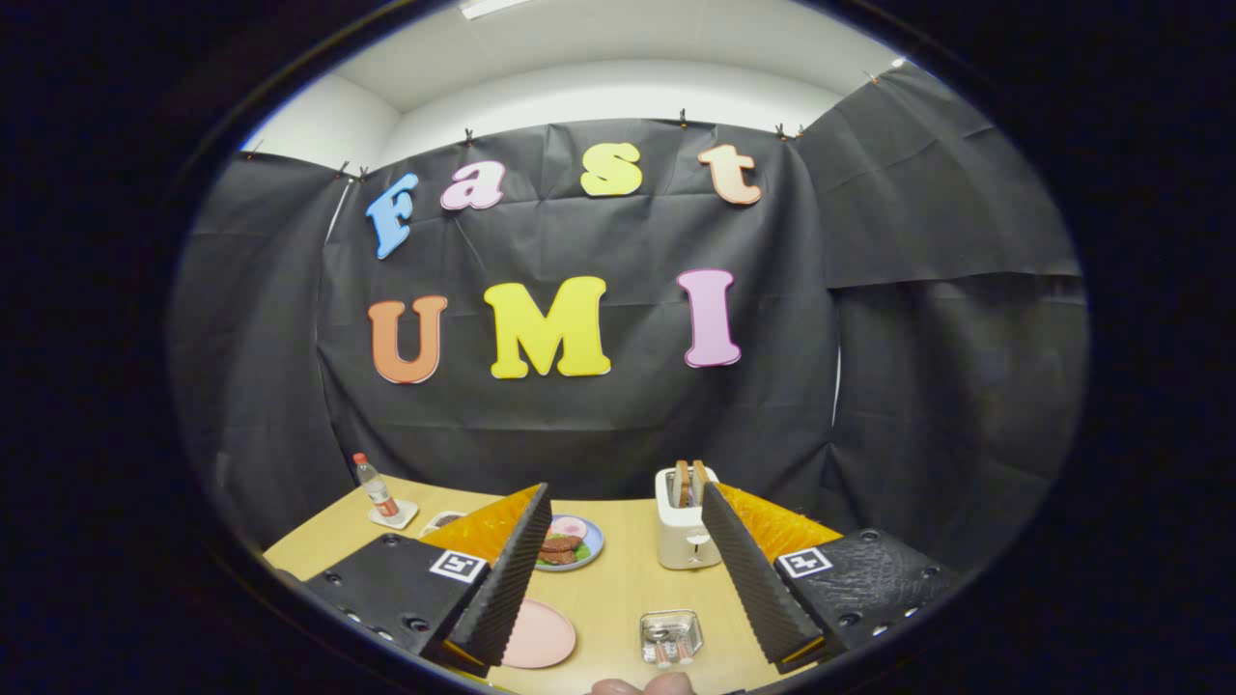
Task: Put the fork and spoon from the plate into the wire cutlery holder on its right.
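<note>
Gripper view. The wooden table (618, 589) carried, in descending size: a white toaster (684, 529) with two slices standing in its slots, beyond the fingers; a blue plate of food (572, 542) left of it; a pink plate (541, 635), its visible part bare, partly behind the left finger; and the wire cutlery holder (671, 635) just to that plate's right, near the fingers' base. The gripper (626, 492) stood spread wide, with nothing between its fingers and touching nothing. Two slim pieces (670, 653), probably the fork and spoon, appeared to lie already in the holder; they were too small to tell apart. Their long axes seemed to run roughly along the fingers' line, with the pale ends towards the gripper. Such cutlery would likely be light, stiff, thin and slick, so it is best pinched across the handle at mid-length. A small bottle (375, 486) stood at the far left corner, and a person's fingertips (642, 685) lay at the near table edge
</note>
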Motion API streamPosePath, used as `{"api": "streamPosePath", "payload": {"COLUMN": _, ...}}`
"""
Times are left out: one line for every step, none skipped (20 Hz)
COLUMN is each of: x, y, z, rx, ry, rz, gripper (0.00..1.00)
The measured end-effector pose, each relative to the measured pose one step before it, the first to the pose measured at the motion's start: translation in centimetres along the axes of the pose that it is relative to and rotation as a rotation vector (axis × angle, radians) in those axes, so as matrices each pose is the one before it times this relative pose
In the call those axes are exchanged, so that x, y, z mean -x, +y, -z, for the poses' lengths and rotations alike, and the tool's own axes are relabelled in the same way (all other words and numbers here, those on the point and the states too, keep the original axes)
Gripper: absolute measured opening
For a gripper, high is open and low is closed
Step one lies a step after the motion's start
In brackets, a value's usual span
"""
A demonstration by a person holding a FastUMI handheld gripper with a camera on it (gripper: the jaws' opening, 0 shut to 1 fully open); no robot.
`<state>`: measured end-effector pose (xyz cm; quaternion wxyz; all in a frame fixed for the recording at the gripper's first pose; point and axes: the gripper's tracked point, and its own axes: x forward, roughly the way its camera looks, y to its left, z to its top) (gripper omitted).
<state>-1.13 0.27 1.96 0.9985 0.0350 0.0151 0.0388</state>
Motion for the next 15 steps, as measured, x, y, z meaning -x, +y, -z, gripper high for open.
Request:
{"api": "streamPosePath", "payload": {"x": 0.127, "y": 0.013, "z": -0.147, "rx": -0.00118, "ry": -0.00315, "rz": -0.00057, "gripper": 0.94}}
{"api": "streamPosePath", "payload": {"x": -0.200, "y": 0.212, "z": 0.110, "rx": -0.00142, "ry": 0.00196, "rz": -0.00246, "gripper": 0.94}}
{"api": "streamPosePath", "payload": {"x": -0.035, "y": 0.224, "z": 0.121, "rx": -0.00036, "ry": 0.00524, "rz": -0.00259, "gripper": 0.94}}
{"api": "streamPosePath", "payload": {"x": 0.018, "y": 0.095, "z": 0.031, "rx": -0.00094, "ry": 0.00153, "rz": -0.00156, "gripper": 0.94}}
{"api": "streamPosePath", "payload": {"x": -0.009, "y": 0.198, "z": -0.092, "rx": -0.00061, "ry": -0.00181, "rz": -0.00071, "gripper": 0.94}}
{"api": "streamPosePath", "payload": {"x": 0.042, "y": 0.152, "z": -0.113, "rx": -0.00056, "ry": -0.00419, "rz": -0.00110, "gripper": 0.94}}
{"api": "streamPosePath", "payload": {"x": 0.109, "y": 0.262, "z": 0.076, "rx": 0.00077, "ry": -0.00067, "rz": -0.00233, "gripper": 0.94}}
{"api": "streamPosePath", "payload": {"x": 0.090, "y": 0.270, "z": 0.037, "rx": 0.00143, "ry": 0.00124, "rz": -0.00189, "gripper": 0.94}}
{"api": "streamPosePath", "payload": {"x": 0.031, "y": 0.255, "z": -0.045, "rx": 0.00237, "ry": -0.00169, "rz": -0.00367, "gripper": 0.94}}
{"api": "streamPosePath", "payload": {"x": 0.085, "y": 0.247, "z": -0.168, "rx": 0.00336, "ry": -0.00608, "rz": 0.00086, "gripper": 0.94}}
{"api": "streamPosePath", "payload": {"x": 0.041, "y": 0.223, "z": -0.158, "rx": 0.00108, "ry": -0.00408, "rz": 0.00017, "gripper": 0.94}}
{"api": "streamPosePath", "payload": {"x": 0.070, "y": 0.335, "z": 0.087, "rx": -0.00115, "ry": -0.00171, "rz": 0.00105, "gripper": 0.94}}
{"api": "streamPosePath", "payload": {"x": 0.121, "y": 0.275, "z": 0.067, "rx": -0.00296, "ry": -0.00115, "rz": 0.00100, "gripper": 0.94}}
{"api": "streamPosePath", "payload": {"x": 0.080, "y": 0.426, "z": 0.032, "rx": -0.00410, "ry": 0.00066, "rz": -0.00047, "gripper": 0.94}}
{"api": "streamPosePath", "payload": {"x": 0.174, "y": 0.424, "z": 0.061, "rx": -0.00012, "ry": -0.00092, "rz": -0.00125, "gripper": 0.94}}
